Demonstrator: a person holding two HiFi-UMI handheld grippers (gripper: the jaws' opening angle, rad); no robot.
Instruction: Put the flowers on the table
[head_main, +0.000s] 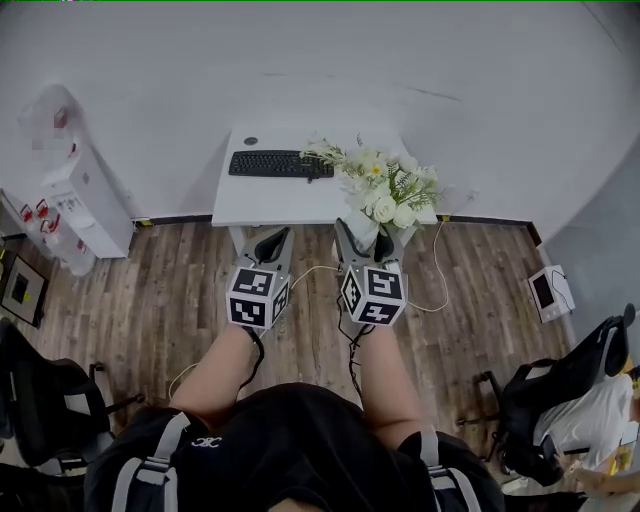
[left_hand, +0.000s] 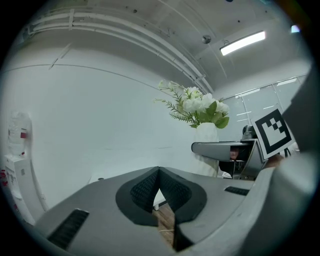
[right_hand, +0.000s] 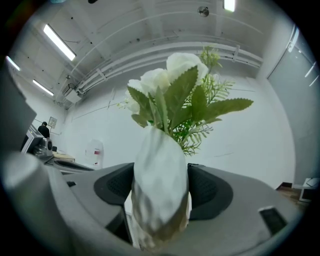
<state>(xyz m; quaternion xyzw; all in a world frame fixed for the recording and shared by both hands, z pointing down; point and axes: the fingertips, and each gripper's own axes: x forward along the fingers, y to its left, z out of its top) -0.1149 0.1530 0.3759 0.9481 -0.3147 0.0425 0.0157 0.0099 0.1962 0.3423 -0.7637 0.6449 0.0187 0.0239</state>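
Observation:
White flowers with green leaves (head_main: 385, 190) stand in a white vase (head_main: 365, 228), which my right gripper (head_main: 368, 245) holds just in front of the white table (head_main: 270, 205). In the right gripper view the vase (right_hand: 160, 195) fills the gap between the dark pads (right_hand: 212, 192), and the flowers (right_hand: 172, 95) rise above it. My left gripper (head_main: 270, 243) hovers beside it on the left, over the wooden floor by the table's front edge. Its pads (left_hand: 142, 190) meet with nothing between them. From the left gripper view the flowers (left_hand: 197, 106) and vase (left_hand: 206, 135) show at the right.
A black keyboard (head_main: 278, 164) lies on the left half of the table, which stands against a white wall. A water dispenser (head_main: 75, 195) stands at the left. Office chairs (head_main: 40, 400) (head_main: 560, 390) flank me, and a small screen device (head_main: 552, 290) sits on the floor at the right.

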